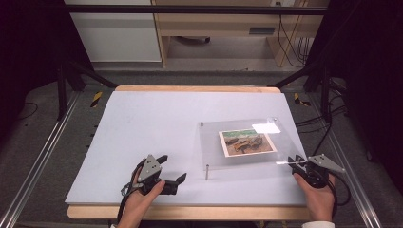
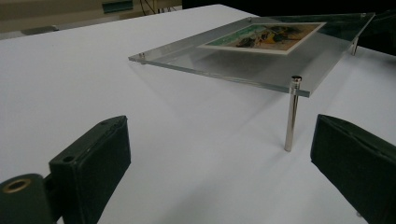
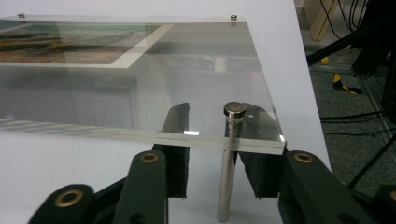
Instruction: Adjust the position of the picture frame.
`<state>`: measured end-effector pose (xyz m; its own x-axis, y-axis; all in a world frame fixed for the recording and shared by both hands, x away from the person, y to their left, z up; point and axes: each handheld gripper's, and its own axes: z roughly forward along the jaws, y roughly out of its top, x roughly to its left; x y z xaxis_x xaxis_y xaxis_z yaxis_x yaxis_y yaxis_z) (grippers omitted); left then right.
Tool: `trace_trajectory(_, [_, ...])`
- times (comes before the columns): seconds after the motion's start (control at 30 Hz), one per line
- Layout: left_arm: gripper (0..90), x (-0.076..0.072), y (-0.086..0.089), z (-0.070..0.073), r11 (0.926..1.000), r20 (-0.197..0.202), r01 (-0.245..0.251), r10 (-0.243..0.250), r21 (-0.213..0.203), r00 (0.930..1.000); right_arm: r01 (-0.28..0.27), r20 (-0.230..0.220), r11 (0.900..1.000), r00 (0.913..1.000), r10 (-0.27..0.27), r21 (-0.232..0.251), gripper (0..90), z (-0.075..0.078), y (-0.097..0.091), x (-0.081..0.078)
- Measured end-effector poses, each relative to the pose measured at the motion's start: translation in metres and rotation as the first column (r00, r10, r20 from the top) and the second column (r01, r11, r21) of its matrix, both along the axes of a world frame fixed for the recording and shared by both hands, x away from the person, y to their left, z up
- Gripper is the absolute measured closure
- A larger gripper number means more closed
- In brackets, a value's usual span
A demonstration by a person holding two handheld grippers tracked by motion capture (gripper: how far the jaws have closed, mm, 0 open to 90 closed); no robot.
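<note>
Clear plastic sheet (image 1: pixel 247 142), glossy, catching a bright glare near its far corner. Under it sits a matt paper picture (image 1: pixel 247 143) with a pale border. The legs (image 2: pixel 291 114) are polished metal, smooth and shiny. The desk (image 1: pixel 142 123) has a matt white top and a pale wood edge. The left gripper (image 1: pixel 172 171) wears dull black rubbery pads.

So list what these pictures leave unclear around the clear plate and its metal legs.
- Right tool: in the right gripper view the clear plate covers its tips, so whether the pads touch the metal leg cannot be told.
- Picture under the plate: too small in the high view to read.
- Far legs: in the left gripper view, the plate hides them; the near leg is plain.
</note>
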<state>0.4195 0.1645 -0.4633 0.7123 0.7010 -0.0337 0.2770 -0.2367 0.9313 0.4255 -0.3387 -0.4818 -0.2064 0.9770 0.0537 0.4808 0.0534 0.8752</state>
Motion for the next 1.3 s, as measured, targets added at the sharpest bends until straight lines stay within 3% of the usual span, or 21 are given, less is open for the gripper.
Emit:
trace_trajectory(0.3, [4.5, -0.001, -0.002, 0.000, 1.0000, 0.000, 0.006, -0.006, 0.006, 1.0000, -0.021, 0.029, 0.9998, 0.9994, 0.021, -0.008, 75.8, 0.000, -0.002, -0.001])
trace_trajectory(0.5, [4.8, -0.001, -0.003, 0.000, 0.9999, -0.005, 0.015, -0.015, 0.004, 0.9999, -0.022, 0.087, 0.9997, 0.9960, 0.021, 0.011, 80.6, 0.005, -0.005, -0.003])
trace_trajectory(0.67, [6.7, -0.003, -0.008, 0.002, 0.9992, -0.005, 0.037, -0.037, 0.014, 0.9993, -0.016, 0.124, 0.9995, 0.9922, 0.013, 0.028, 84.4, 0.010, -0.006, -0.003])
trace_trajectory(0.87, [8.7, -0.006, -0.019, 0.004, 0.9972, -0.003, 0.074, -0.074, 0.010, 0.9972, -0.015, 0.134, 0.9990, 0.9910, 0.009, 0.042, 84.7, 0.014, -0.007, -0.003])
trace_trajectory(1.07, [16.7, -0.002, -0.050, 0.006, 0.9924, -0.032, 0.122, -0.122, -0.017, 0.9920, -0.016, 0.137, 0.9992, 0.9905, 0.010, 0.037, 84.7, 0.015, -0.007, -0.002])
trace_trajectory(1.1, [19.0, 0.001, -0.061, 0.005, 0.9917, -0.059, 0.119, -0.122, -0.049, 0.9908, -0.019, 0.134, 0.9989, 0.9909, 0.014, 0.042, 84.7, 0.016, -0.006, -0.003])
trace_trajectory(1.3, [40.6, 0.010, -0.079, -0.003, 0.9947, -0.114, 0.074, -0.082, -0.071, 0.9901, -0.023, 0.133, 0.9986, 0.9910, 0.017, 0.048, 84.7, 0.017, -0.006, -0.003])
